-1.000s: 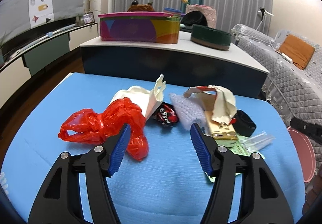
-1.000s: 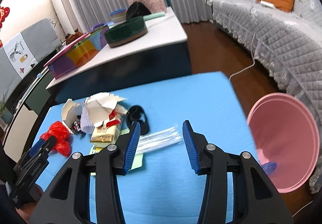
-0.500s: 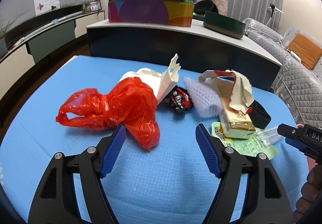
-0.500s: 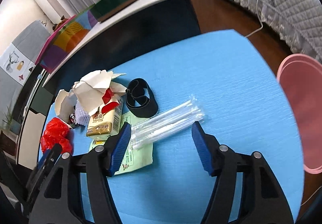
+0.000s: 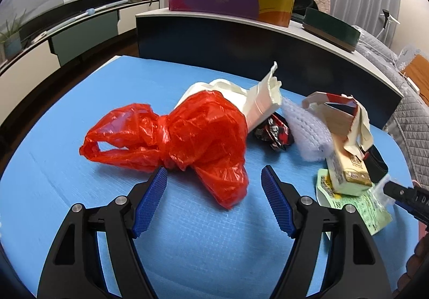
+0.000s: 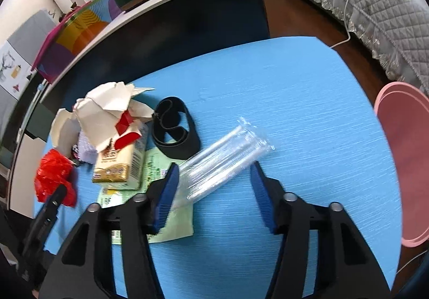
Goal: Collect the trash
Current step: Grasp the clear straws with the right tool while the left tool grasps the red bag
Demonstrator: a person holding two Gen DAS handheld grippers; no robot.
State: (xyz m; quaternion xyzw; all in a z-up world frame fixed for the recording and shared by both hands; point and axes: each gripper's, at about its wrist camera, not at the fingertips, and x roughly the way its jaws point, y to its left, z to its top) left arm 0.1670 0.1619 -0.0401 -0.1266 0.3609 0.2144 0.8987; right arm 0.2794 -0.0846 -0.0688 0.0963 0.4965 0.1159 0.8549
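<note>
Both hands have come down toward the blue tabletop (image 5: 80,116) since a second ago, so each piece of trash now fills more of its view. Left gripper (image 5: 214,197) has its fingers spread wide on either side of the lower flap of the red plastic bag (image 5: 187,135), not yet touching it. Right gripper (image 6: 213,191) has moved in over the clear packet of straws (image 6: 225,159), whose near end lies between its fingers; these are closing, though the pads do not seem to press on it yet. Other trash lies heaped between the two, including a juice carton (image 6: 120,164) and a black band (image 6: 174,135). Beside the tabletop stands the pink bin (image 6: 402,159), apparently where the trash is to go.
</note>
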